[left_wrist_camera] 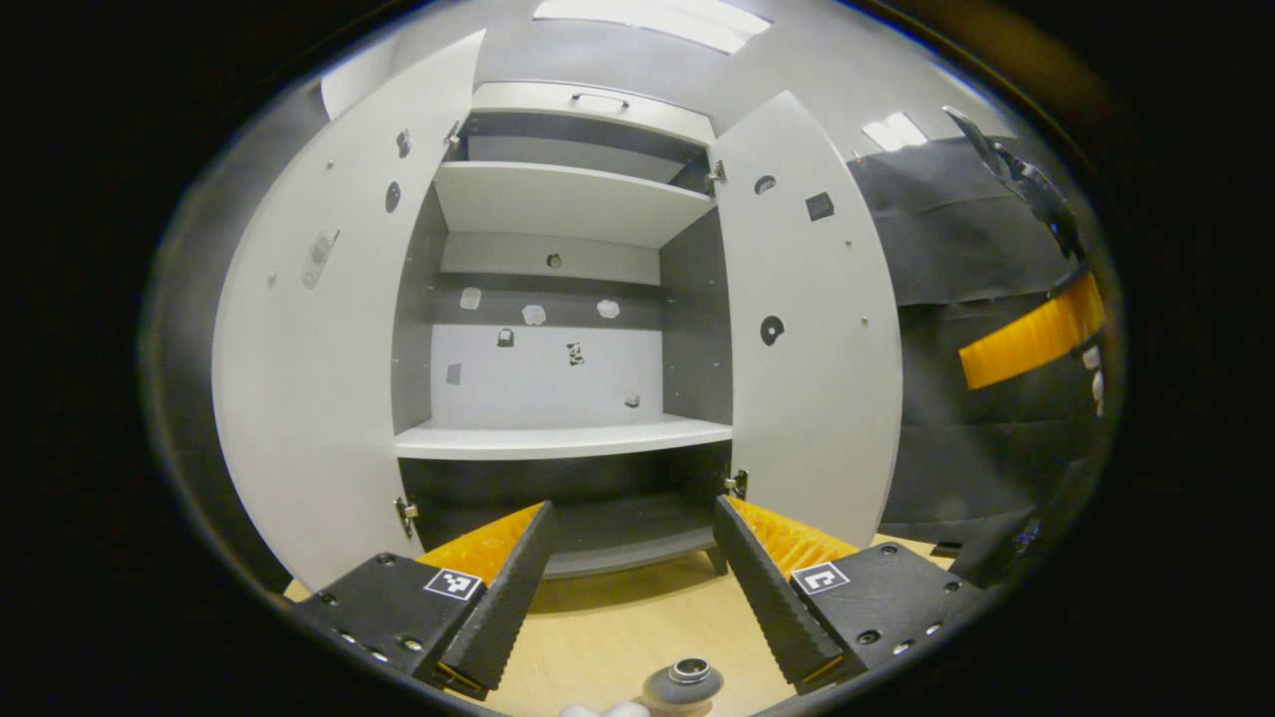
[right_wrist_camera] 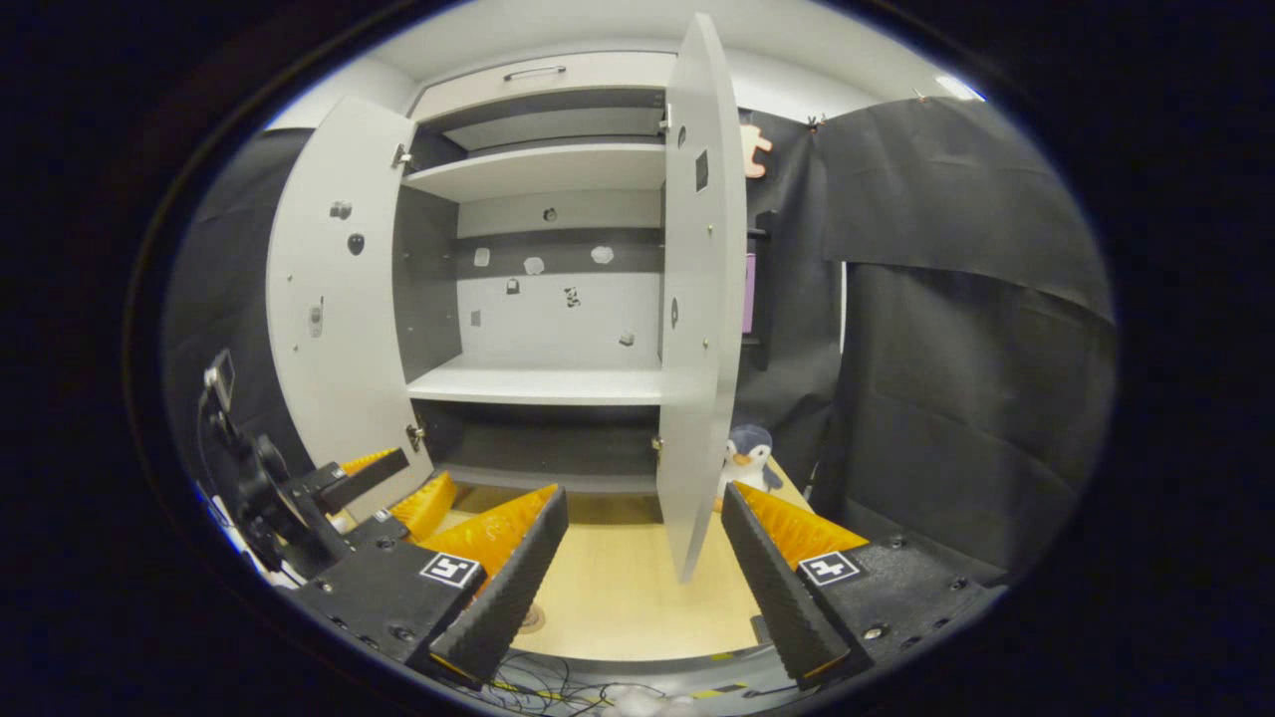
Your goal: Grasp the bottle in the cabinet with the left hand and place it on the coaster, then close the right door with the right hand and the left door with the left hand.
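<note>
Your left gripper (left_wrist_camera: 633,597) is spread wide, holding nothing. The bottle (left_wrist_camera: 683,683) stands on the table (left_wrist_camera: 618,617) just below it. Your right gripper (right_wrist_camera: 642,588) gapes too, facing the right door (right_wrist_camera: 697,299), swung out.

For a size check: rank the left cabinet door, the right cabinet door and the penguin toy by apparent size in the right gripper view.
1. left cabinet door
2. right cabinet door, seen nearly edge-on, so this ranking is unsure
3. penguin toy, clearly smallest
</note>
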